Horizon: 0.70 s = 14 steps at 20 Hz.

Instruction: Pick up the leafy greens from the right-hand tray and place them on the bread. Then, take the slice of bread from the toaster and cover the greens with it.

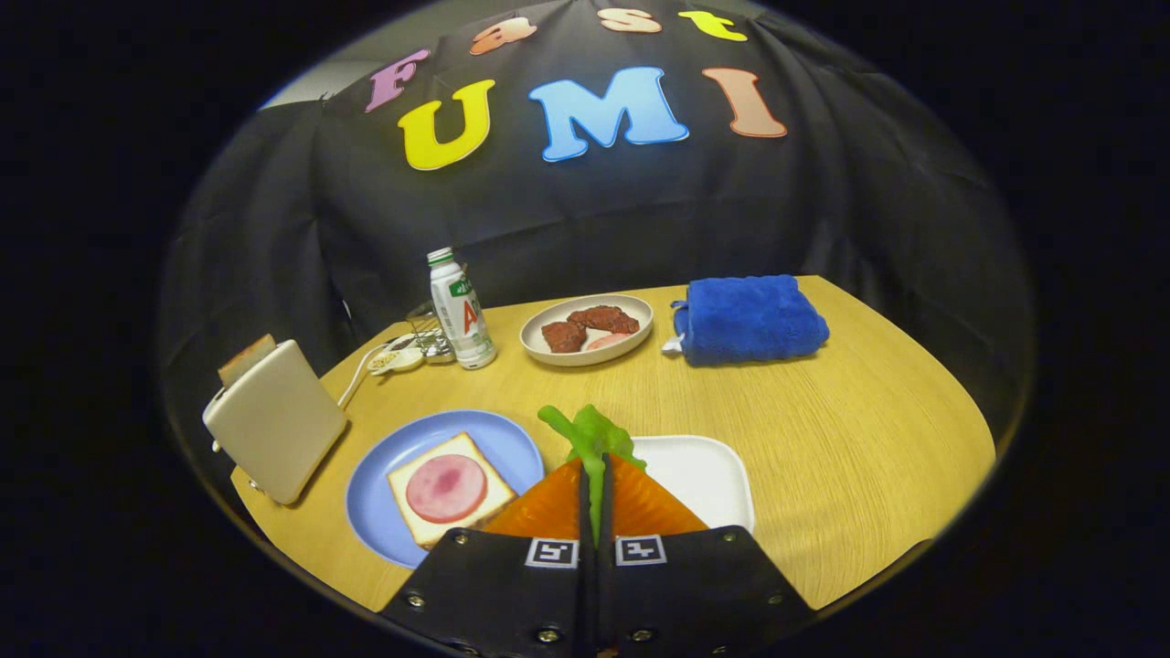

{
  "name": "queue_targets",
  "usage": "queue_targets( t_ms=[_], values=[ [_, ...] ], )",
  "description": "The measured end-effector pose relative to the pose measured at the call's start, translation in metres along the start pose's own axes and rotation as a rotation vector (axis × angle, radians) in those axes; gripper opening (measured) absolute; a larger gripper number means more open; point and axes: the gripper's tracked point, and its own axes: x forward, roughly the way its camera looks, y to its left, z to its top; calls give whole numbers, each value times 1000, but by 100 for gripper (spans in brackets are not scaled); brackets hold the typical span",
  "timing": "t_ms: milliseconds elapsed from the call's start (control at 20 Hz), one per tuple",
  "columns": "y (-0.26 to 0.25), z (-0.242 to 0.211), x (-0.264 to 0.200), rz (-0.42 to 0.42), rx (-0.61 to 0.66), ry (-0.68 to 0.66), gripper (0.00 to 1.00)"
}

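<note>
My hand-held gripper (594,475) is pinched tight on the frilly green lettuce leaf (592,433), lifted over the white rectangular tray (708,475) at the surface's near edge. Carry step, I judge. Next: swing left over the ham-topped bread slice (448,489) on the blue round plate (512,443), lower, release. Second slice sits in the cream toaster (274,420).

The gripper (594,489) is pointing forward and slightly downward over the near part of the scene. Its two fingers (547,507) are lying side by side, closed almost together with only a thin slit between them, and they are pinching the leafy greens (592,434), which are sticking up from the tips on the far side. Both fingers are pressing on the leaves
</note>
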Motion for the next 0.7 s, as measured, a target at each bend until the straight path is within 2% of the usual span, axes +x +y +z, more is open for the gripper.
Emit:
queue_targets(
  t_ms=[250, 400, 550, 700],
  values=[
    [58, 7, -3, 123, -7, -14, 1],
    [88, 6, 4, 170, -37, -22, 1],
    [110, 4, 12, 196, -41, -31, 1],
    [109, 4, 21, 149, -79, -58, 1]
  ],
)
